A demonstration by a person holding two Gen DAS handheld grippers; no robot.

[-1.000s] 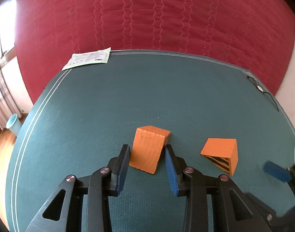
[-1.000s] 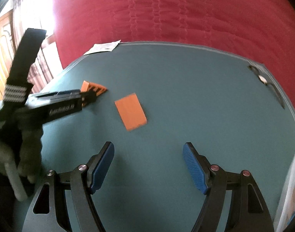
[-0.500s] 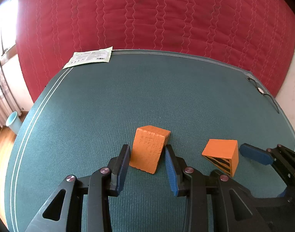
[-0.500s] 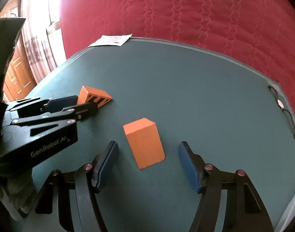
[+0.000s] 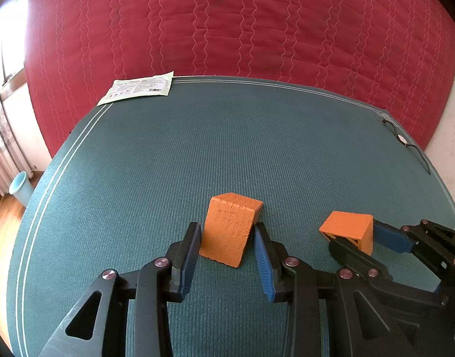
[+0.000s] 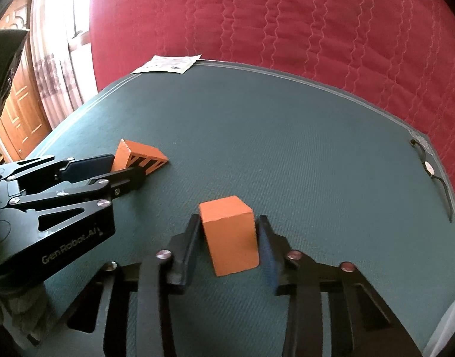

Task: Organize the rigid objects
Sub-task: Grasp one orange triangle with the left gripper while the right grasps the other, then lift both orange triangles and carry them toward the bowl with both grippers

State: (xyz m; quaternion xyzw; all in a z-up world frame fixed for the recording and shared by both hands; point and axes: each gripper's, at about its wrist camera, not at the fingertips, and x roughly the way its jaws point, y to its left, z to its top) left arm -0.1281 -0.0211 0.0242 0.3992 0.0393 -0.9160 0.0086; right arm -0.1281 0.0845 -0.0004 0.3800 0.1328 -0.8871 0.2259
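Note:
Two orange blocks lie on the green mat (image 5: 197, 136). My left gripper (image 5: 227, 238) is shut on the first orange block (image 5: 229, 232), which rests on the mat; the block also shows in the right wrist view (image 6: 139, 157) with black stripes on its side. My right gripper (image 6: 229, 235) has closed around the second orange block (image 6: 230, 235), its fingers touching both sides. That block shows in the left wrist view (image 5: 348, 229) between the right gripper's fingers (image 5: 388, 238).
A white paper packet (image 5: 138, 89) lies at the mat's far left corner. A pair of glasses (image 5: 406, 139) lies at the mat's right edge. A red quilted bed (image 5: 227, 23) stands behind. A light blue bin (image 5: 19, 184) stands on the floor at left.
My right gripper moved in over the second orange block and its fingers closed from wide open onto the block's sides. My left gripper stayed shut on the first block.

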